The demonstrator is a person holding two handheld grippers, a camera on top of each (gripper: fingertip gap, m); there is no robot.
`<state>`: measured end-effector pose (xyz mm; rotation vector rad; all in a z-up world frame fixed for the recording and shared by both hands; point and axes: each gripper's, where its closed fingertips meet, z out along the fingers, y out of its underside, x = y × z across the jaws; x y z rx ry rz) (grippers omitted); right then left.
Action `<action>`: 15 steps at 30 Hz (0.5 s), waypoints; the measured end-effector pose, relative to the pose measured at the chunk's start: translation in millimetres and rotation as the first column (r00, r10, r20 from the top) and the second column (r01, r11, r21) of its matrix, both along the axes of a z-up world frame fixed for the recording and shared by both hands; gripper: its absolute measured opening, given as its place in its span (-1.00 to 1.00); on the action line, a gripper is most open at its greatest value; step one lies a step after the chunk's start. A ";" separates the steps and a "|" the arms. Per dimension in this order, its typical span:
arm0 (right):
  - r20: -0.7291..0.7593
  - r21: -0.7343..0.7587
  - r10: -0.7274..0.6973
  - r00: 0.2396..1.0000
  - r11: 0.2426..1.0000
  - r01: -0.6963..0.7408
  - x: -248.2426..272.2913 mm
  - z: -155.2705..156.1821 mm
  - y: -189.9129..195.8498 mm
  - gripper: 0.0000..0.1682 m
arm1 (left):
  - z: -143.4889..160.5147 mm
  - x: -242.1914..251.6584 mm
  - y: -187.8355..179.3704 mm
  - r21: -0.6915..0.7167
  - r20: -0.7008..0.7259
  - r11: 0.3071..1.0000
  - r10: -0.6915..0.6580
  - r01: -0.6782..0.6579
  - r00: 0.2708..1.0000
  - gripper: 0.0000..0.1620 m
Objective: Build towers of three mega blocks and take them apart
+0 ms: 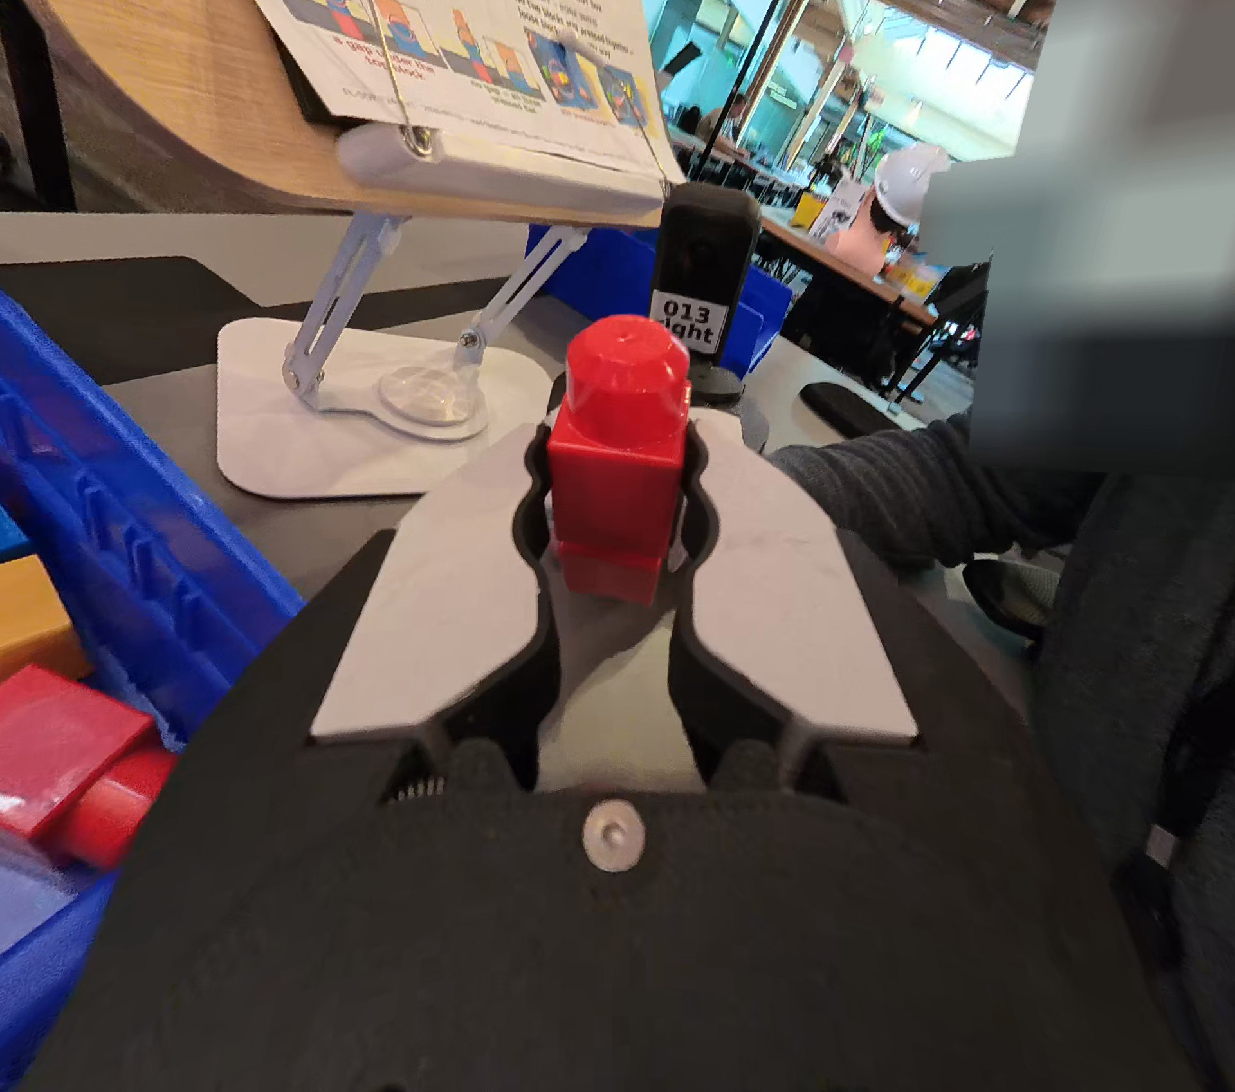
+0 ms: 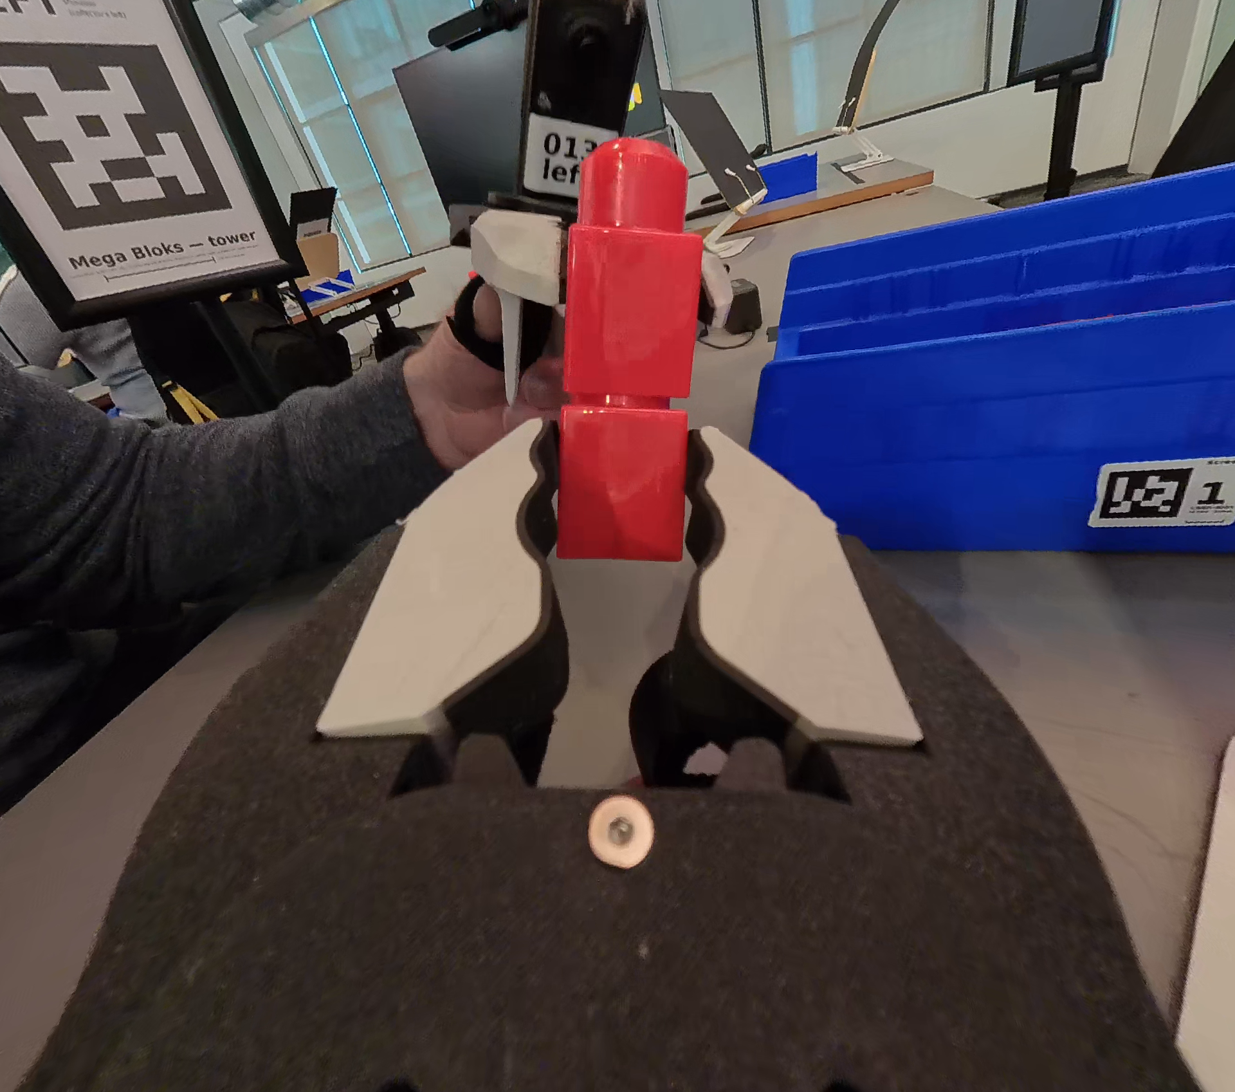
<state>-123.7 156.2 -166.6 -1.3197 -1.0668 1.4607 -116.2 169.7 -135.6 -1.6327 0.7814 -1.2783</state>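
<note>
bright daylight from big windows; wide-angle bending at edges, motion blur on the blue bin.

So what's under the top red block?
Another red plastic block, held by the right gripper. The top red block sits in the left gripper. A thin gap shows between them; the stud inside is mostly covered.
</note>
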 end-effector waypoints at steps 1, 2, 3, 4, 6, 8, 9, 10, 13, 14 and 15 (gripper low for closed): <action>-0.010 -0.003 -0.004 1.000 1.000 0.004 1.0 1.2 0.9 -0.58 | 0.8 0.3 0.6 0.005 0.025 1.000 0.006 -0.006 1.000 -0.54; -0.018 -0.005 -0.008 1.000 1.000 0.008 1.9 2.2 1.6 -0.58 | 1.5 0.7 1.2 0.007 0.051 1.000 0.013 -0.013 0.999 -0.54; -0.025 -0.007 -0.011 1.000 1.000 0.011 2.7 2.9 2.3 -0.58 | 2.1 0.9 2.1 0.004 0.077 1.000 0.020 -0.020 0.997 -0.54; -0.034 -0.013 -0.015 0.999 1.000 0.014 3.7 3.9 3.4 -0.58 | 2.5 1.0 3.0 0.002 0.106 1.000 0.028 -0.028 0.994 -0.54; -0.057 -0.026 -0.017 0.998 1.000 0.015 5.9 6.4 5.0 -0.58 | 3.8 1.3 4.1 0.004 0.161 0.999 0.042 -0.043 0.986 -0.54; -0.069 -0.035 -0.022 0.997 0.999 0.019 7.4 7.7 6.4 -0.58 | 4.9 1.6 5.6 0.007 0.205 0.998 0.058 -0.061 0.977 -0.54; -0.076 -0.040 -0.024 0.997 0.999 0.021 8.1 8.4 7.2 -0.58 | 5.2 1.8 6.3 0.006 0.222 0.998 0.063 -0.066 0.973 -0.54; -0.082 -0.044 -0.025 0.996 0.999 0.022 8.9 9.1 7.9 -0.58 | 5.6 2.1 6.8 0.006 0.238 0.997 0.067 -0.071 0.969 -0.54; -0.106 -0.062 -0.033 0.994 0.998 0.026 11.7 11.8 10.4 -0.58 | 7.7 3.8 9.0 0.021 0.281 0.995 0.092 -0.102 0.955 -0.54; -0.113 -0.066 -0.037 0.993 0.997 0.030 12.6 12.6 11.3 -0.58 | 8.4 4.6 10.0 0.027 0.295 0.993 0.105 -0.118 0.950 -0.54; -0.119 -0.070 -0.039 0.992 0.997 0.031 13.3 13.2 11.8 -0.58 | 9.1 6.0 10.6 0.030 0.311 0.991 0.113 -0.128 0.944 -0.54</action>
